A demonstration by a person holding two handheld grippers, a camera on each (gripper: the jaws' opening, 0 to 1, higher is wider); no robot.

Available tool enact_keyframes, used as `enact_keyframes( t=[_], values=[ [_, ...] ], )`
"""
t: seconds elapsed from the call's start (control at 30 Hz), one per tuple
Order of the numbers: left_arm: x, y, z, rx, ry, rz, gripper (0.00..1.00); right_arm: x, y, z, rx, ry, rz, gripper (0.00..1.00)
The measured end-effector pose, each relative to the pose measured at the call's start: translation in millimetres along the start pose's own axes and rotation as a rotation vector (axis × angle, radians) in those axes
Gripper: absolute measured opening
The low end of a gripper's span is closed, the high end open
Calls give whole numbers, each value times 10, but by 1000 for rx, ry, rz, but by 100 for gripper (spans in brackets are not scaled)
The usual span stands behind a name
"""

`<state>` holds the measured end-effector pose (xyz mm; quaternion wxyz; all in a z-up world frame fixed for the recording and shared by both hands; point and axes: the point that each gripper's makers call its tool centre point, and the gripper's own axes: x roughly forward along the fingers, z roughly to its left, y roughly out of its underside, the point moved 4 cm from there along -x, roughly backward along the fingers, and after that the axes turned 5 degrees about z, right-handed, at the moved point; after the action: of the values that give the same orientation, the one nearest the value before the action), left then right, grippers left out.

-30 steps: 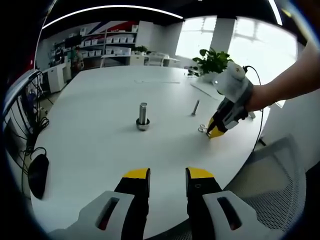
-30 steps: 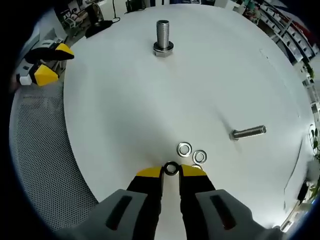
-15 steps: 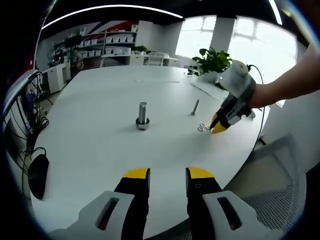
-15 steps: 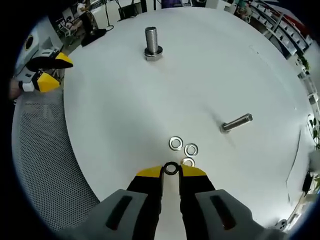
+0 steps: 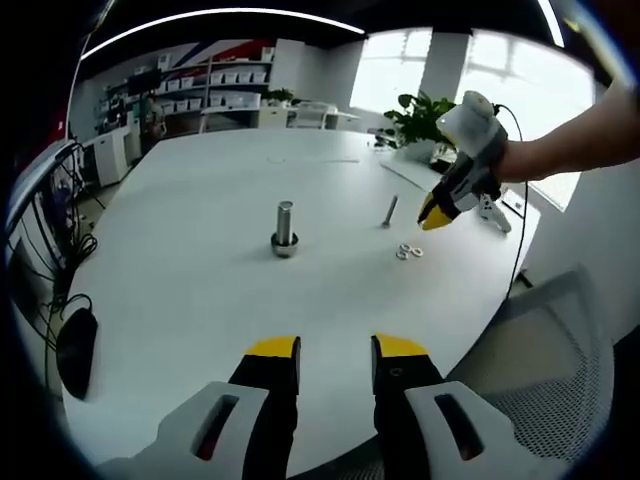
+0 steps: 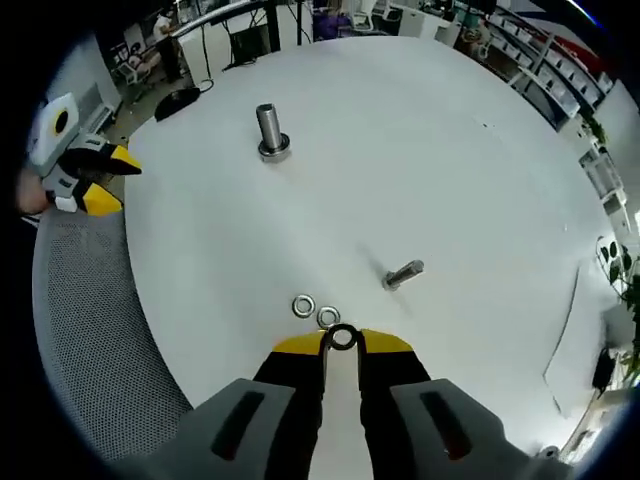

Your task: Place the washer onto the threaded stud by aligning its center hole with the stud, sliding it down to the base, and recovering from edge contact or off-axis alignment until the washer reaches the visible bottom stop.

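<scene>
My right tongs pinched a shiny metal washer. The counter looked smooth, matt white. The threaded stud was dull grey metal; the chair was mesh.

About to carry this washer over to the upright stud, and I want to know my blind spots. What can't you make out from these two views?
- Washer, right gripper view: the pads cover its edges, so grip depth is unclear.
- Washer in the right gripper, left gripper view: too small to see.
- Upright stud: threads and bottom stop too small and distant.
- Loose washers: the count is unclear; the held washer may hide one.
</scene>
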<state>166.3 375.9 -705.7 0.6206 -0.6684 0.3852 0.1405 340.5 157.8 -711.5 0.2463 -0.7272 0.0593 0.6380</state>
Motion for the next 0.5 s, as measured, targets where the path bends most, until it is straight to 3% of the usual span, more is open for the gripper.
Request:
enact_keyframes(
  t=[0.5],
  values=[
    [6, 6, 21, -4, -6, 1, 26, -129, -255, -251, -25, 38, -38, 14]
  ],
)
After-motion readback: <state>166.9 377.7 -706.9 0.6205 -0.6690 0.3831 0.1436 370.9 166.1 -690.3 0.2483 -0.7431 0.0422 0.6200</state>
